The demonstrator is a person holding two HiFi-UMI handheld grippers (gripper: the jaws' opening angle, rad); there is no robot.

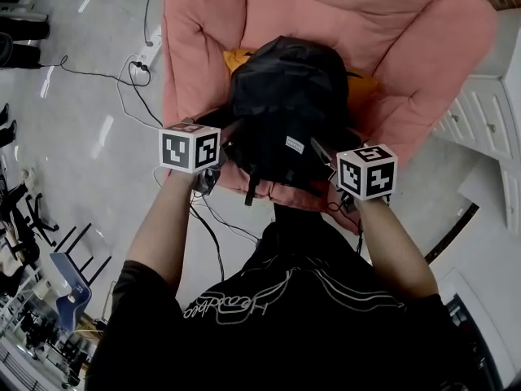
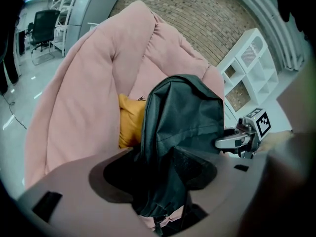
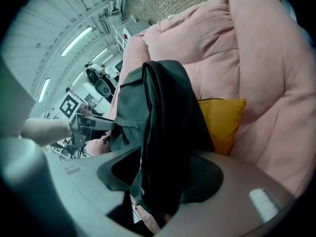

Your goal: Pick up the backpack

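Observation:
A black backpack (image 1: 285, 104) stands upright on the seat of a pink armchair (image 1: 391, 39), leaning against a yellow cushion (image 1: 238, 56). My left gripper (image 1: 224, 151) is at the backpack's lower left side and my right gripper (image 1: 327, 157) at its lower right. In the left gripper view the backpack's edge (image 2: 187, 117) lies between the wide-spread jaws of the left gripper (image 2: 158, 181), with no pinch visible. In the right gripper view the backpack's side (image 3: 163, 122) likewise runs between the spread jaws of the right gripper (image 3: 158, 181). Both stand open around the fabric.
A white cabinet (image 1: 480, 112) stands to the right of the armchair. Cables (image 1: 130, 80) trail over the grey floor at the left, and office chairs (image 1: 49, 259) stand at the lower left. The armchair's padded arms (image 2: 74, 107) rise on both sides of the backpack.

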